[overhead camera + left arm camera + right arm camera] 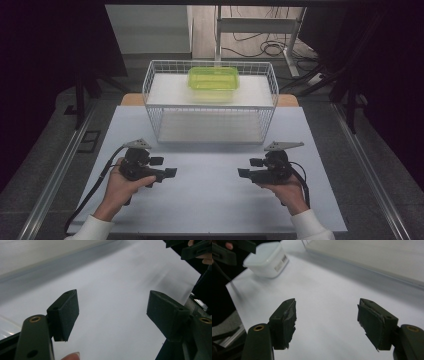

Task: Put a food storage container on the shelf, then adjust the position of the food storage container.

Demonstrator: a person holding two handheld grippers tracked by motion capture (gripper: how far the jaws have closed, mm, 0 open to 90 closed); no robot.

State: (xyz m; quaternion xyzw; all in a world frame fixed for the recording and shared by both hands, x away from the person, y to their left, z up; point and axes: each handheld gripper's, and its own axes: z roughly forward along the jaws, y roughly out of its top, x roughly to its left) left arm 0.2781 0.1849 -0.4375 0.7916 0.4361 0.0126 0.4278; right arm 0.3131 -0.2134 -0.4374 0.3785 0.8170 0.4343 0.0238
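We found both grippers, left gripper and right gripper, held low over the bare tabletop, jaws spread and empty, apparently at rest, while the green container sat atop the wire basket beyond.

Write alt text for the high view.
Two hands hold the left gripper and right gripper low over a pale table, jaws facing each other. Beyond them stands a white wire basket with a green container on top.
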